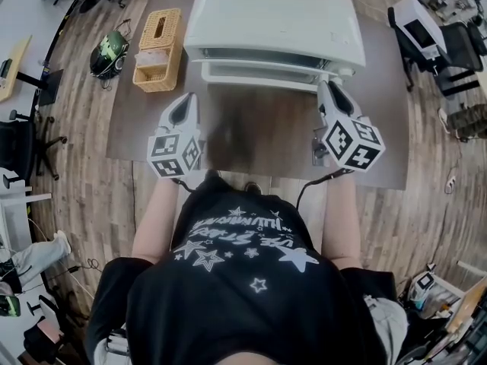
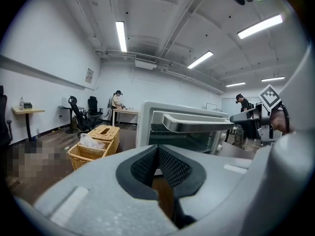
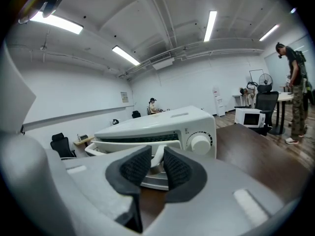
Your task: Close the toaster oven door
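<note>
Right gripper view: your right gripper pinches door handle at toaster oven front, door ajar. Follow hinge arc upward, keep pinch firm. Left gripper pressed together, empty.

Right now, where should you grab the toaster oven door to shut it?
Take the handle, the long bar along the top edge of the door. It stands off the door, so jaws can fit around it. Come from the front, because the door hangs partly open toward us. The right gripper looks closed on the handle's right end.
</note>
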The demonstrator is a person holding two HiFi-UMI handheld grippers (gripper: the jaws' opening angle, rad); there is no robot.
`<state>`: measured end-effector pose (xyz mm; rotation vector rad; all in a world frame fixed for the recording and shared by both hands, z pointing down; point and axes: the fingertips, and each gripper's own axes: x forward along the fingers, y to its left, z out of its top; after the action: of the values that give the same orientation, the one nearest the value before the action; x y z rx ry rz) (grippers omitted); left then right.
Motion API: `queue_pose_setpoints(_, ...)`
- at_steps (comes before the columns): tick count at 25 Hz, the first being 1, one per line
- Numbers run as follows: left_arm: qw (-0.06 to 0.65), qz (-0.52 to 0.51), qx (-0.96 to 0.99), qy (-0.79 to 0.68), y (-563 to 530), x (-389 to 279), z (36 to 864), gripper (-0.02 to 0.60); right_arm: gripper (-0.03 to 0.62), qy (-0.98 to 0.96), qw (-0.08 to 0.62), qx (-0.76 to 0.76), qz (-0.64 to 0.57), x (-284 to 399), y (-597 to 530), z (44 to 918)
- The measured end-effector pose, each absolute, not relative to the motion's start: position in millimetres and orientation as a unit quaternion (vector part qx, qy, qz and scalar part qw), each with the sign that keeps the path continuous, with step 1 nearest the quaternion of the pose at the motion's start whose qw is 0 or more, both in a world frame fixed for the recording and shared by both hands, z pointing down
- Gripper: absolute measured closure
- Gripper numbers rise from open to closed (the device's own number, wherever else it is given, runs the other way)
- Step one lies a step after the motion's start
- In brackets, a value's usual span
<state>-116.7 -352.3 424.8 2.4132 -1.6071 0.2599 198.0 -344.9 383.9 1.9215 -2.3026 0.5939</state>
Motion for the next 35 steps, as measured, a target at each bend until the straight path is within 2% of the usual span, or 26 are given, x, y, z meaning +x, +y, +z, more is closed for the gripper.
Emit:
queue_pose_setpoints(30, 0.111, 0.089, 0.823, -0.549, -369.0, -104.1, 419.6, 0.571, 0.511, -0.753, 0.002, 0.629, 0.191, 204.1, -378.6, 376.0)
queue_pose_setpoints(32, 0.111, 0.091, 0.820, -0.554, -360.6, -99.6, 419.6, 0.571, 0.483, -0.763, 0.000, 0.618, 0.188, 206.9, -375.0, 376.9)
queue_pose_setpoints(35, 0.113, 0.095, 0.815, -0.560, -342.1, -94.6, 421.3, 0.571, 0.478, -0.775, 0.001, 0.606, 0.179, 210.5, -365.6, 375.3)
